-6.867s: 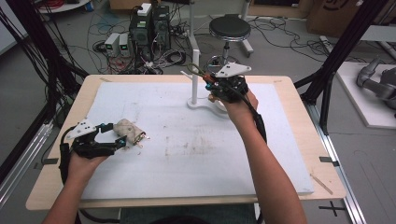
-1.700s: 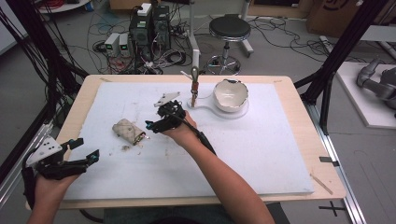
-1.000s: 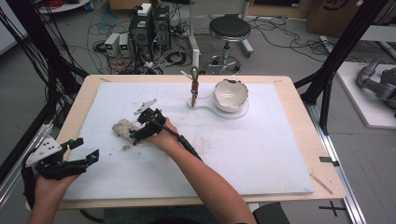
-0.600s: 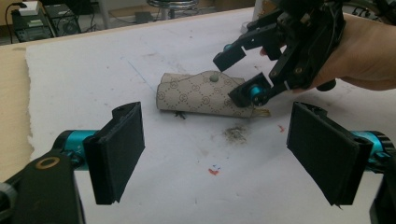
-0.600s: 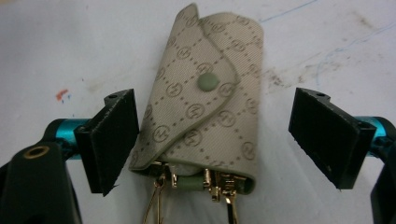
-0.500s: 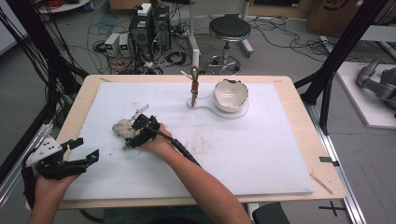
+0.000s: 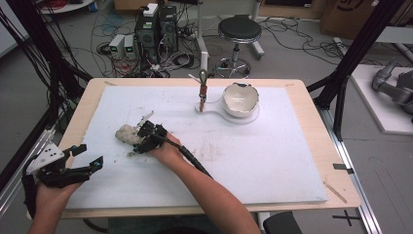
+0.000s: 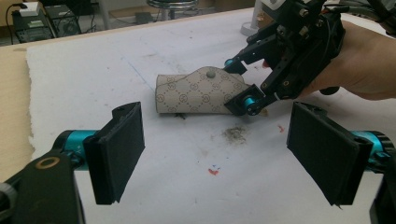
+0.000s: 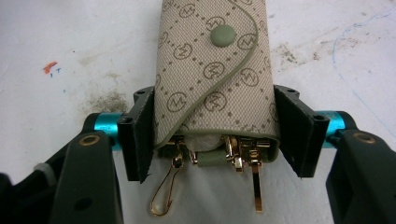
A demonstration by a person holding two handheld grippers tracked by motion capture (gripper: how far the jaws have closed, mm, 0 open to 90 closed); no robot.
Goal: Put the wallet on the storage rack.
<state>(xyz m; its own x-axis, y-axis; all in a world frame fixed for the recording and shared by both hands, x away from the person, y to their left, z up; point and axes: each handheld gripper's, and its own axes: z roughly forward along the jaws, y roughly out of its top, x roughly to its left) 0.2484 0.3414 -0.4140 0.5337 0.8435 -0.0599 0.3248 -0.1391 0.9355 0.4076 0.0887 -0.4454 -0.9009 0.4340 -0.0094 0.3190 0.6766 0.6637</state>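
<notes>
Beige monogrammed fabric wraps the key pouch (image 9: 215, 70), which lies flat on the white sheet of the tabletop (image 7: 272, 161), left of centre in the high view. In the right gripper view its long axis runs up the frame: the snap-buttoned flap points away towards the top, while the open end, spilling gold hooks (image 9: 164, 198) and clasps, faces the bottom edge. The right hand-held gripper (image 9: 217, 135) straddles that open end, its two black jaws pressed against or just beside the pouch's sides; the grasp appears to be closing, though firm contact cannot be confirmed. The step in hand looks like picking the pouch up, and the next move would call for a firm squeeze before any lift, keeping clear of the dangling hooks. The left hand-held gripper (image 8: 217, 156) hovers wide apart and empty at the lower left of the high view. A white bowl (image 7: 240, 98) sits beyond, near the tabletop's far edge.
</notes>
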